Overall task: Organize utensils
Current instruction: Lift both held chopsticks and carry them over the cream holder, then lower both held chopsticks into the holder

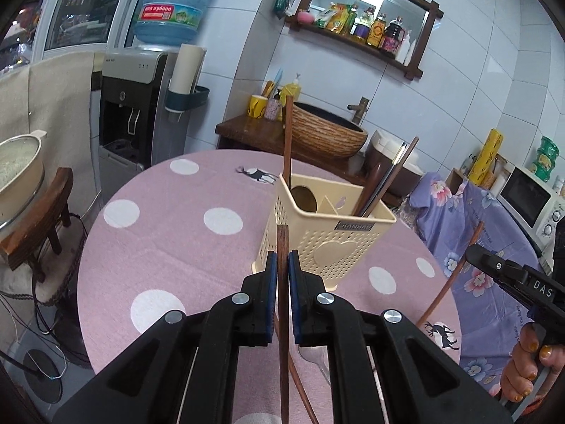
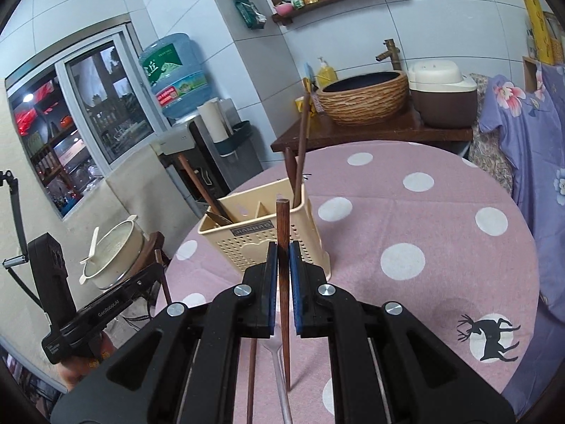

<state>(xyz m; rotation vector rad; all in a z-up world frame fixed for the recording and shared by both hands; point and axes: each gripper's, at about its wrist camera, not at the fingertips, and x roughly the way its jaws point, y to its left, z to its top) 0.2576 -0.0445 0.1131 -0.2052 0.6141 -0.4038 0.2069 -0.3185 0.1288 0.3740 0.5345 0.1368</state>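
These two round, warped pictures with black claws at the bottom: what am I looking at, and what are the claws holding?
No robot here: a person holds a trigger-operated clamp in each hand, each with a wide-angle camera looking along its fingers. One picture is from the left gripper, one from the right gripper. Each is shut on a brown wooden chopstick. On the pink dotted tablecloth stands a cream utensil holder with utensils already inside. A metal fork lies nearer the cameras.

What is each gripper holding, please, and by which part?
Each holds one wooden chopstick near its thick end: left gripper on chopstick, right gripper on chopstick.
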